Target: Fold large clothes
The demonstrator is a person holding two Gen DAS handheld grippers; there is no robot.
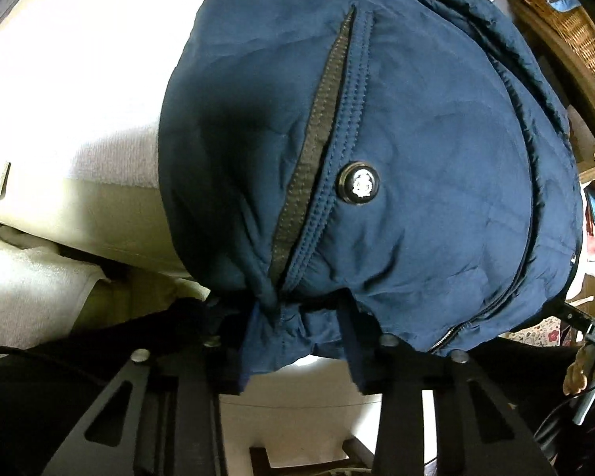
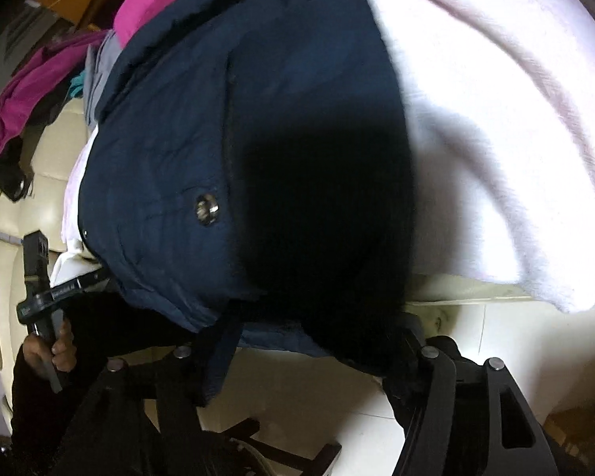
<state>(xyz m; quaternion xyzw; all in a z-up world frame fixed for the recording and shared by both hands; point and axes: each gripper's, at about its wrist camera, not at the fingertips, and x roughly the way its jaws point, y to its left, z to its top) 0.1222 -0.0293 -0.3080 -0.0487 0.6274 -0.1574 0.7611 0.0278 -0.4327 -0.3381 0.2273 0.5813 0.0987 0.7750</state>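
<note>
Both grippers are matte black, with slotted triangular cut-outs in the linkage arms and round silver pivot screws; the person's sleeve [image 2: 99, 317] is black.

Navy padded jacket [image 1: 416, 139] lying flat on white blanket, pocket slit gaping, snap button at 6 o'clock end, hem overhanging edge.
</note>
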